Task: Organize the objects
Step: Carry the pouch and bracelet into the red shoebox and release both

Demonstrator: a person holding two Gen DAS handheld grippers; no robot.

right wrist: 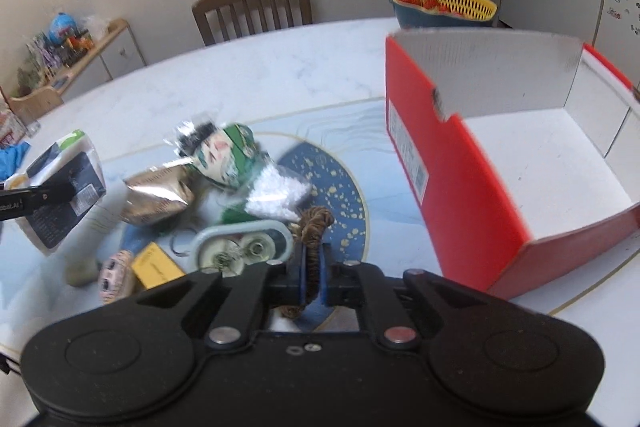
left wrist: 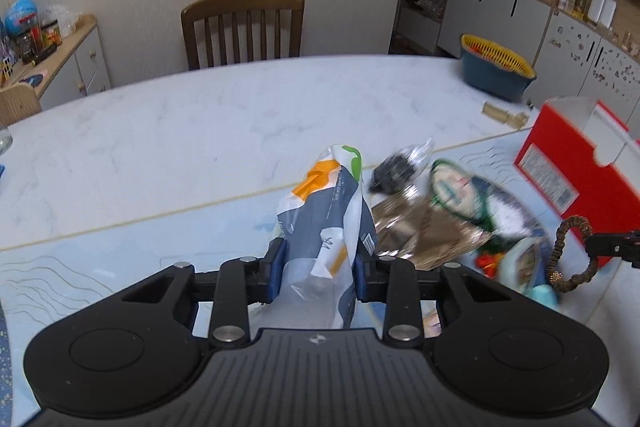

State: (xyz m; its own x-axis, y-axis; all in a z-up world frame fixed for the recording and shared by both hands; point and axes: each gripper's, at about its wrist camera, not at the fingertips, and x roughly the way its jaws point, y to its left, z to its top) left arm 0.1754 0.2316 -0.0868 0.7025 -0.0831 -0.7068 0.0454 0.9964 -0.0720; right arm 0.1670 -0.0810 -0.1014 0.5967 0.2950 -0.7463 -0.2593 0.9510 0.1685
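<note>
One red box (right wrist: 460, 195), two chairs (left wrist: 242, 27).

Box (right wrist: 460, 195): red outside, white inside. Pouch (left wrist: 324, 223): grey, white, orange, green tip. Basket (right wrist: 444, 7) at 1 o'clock: yellow over blue. Scrunchie (right wrist: 314, 227): brown.

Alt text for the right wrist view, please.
The right hand-held gripper is shut on a brown braided hair tie, beside an open, empty red cardboard box; mixed packets lie to its left.
</note>
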